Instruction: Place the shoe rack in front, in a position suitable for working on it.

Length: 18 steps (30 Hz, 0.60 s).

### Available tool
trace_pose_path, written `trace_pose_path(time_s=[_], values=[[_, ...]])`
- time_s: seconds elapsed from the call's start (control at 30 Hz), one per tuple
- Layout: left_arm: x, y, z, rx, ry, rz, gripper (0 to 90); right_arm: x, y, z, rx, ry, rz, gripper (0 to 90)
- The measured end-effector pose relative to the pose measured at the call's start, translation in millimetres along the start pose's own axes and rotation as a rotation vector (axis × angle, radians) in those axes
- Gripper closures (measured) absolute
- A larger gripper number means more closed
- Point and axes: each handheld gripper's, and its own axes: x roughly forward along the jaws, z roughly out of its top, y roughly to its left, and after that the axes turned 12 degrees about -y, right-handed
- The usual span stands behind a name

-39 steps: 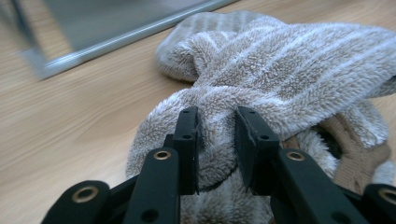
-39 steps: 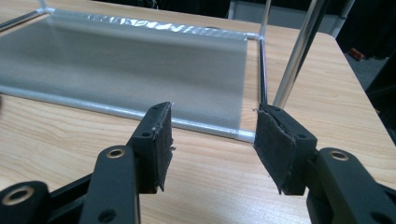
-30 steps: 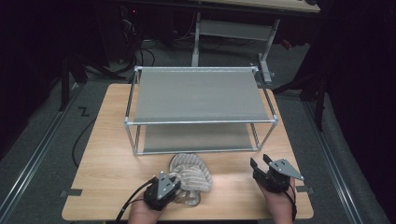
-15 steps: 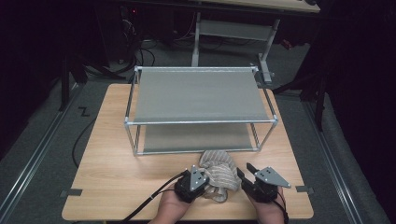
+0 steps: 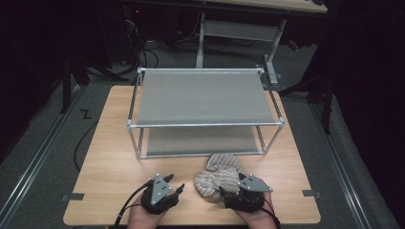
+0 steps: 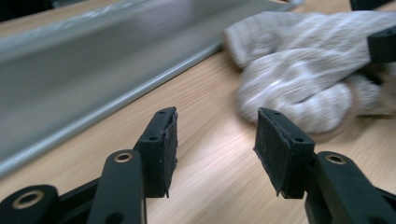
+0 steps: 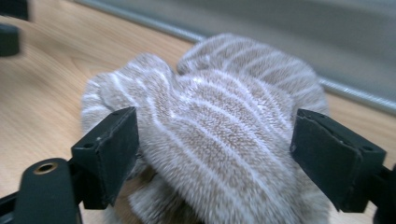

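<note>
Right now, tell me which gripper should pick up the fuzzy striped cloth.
Right. The right gripper is open with its jaws on either side of the striped cloth. The left gripper is also open but over bare table, the cloth off to its side.

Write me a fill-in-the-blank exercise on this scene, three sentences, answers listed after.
1. The striped fuzzy mittens lie on the wooden table in front of the two-tier metal ____.
2. The right tool has its jaws spread wide on either side of the ____.
3. The left tool is open, with bare ____ between its jaws.

Missing words: rack; mittens; table
</note>
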Motion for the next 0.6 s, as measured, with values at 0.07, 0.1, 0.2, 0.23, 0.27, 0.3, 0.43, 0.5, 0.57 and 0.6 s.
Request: trace_pose_path(time_s=[0.07,0.1,0.2,0.23,0.27,0.3,0.43,0.5,0.57,0.6], values=[[-1.3,6.9,-0.4,-0.019,-0.008,0.014,48.8,8.7,-1.3,-1.4,0.006,0.042,0.002,12.2],[-1.9,9.8,-0.3,-0.034,-0.013,0.017,48.8,13.3,-0.8,-2.4,0.002,0.067,0.002,11.9],[-0.5,12.5,-2.7,-0.043,-0.006,0.014,48.8,25.8,3.6,-8.1,-0.028,0.157,0.026,10.6],[-0.1,12.3,-3.4,-0.037,0.001,0.012,48.6,28.1,5.3,-9.8,-0.041,0.173,0.031,11.2],[-0.1,12.0,-3.8,-0.038,-0.001,0.013,48.5,28.9,6.3,-9.6,-0.046,0.175,0.038,13.0],[-0.5,12.0,-3.7,-0.043,-0.005,0.014,48.5,29.2,7.0,-8.8,-0.049,0.181,0.042,14.9],[-2.0,13.3,-2.6,-0.053,-0.014,0.016,48.5,27.4,9.2,-8.8,-0.053,0.178,0.065,28.2],[-2.2,13.4,-2.5,-0.054,-0.014,0.013,48.5,25.7,10.5,-8.3,-0.068,0.175,0.077,37.5],[-1.8,13.2,-2.3,-0.056,-0.015,0.010,48.5,22.4,12.9,-7.8,-0.087,0.176,0.081,49.5],[-1.5,13.1,-2.0,-0.054,-0.015,0.009,48.5,22.4,12.9,-7.8,-0.087,0.176,0.081,49.5]])
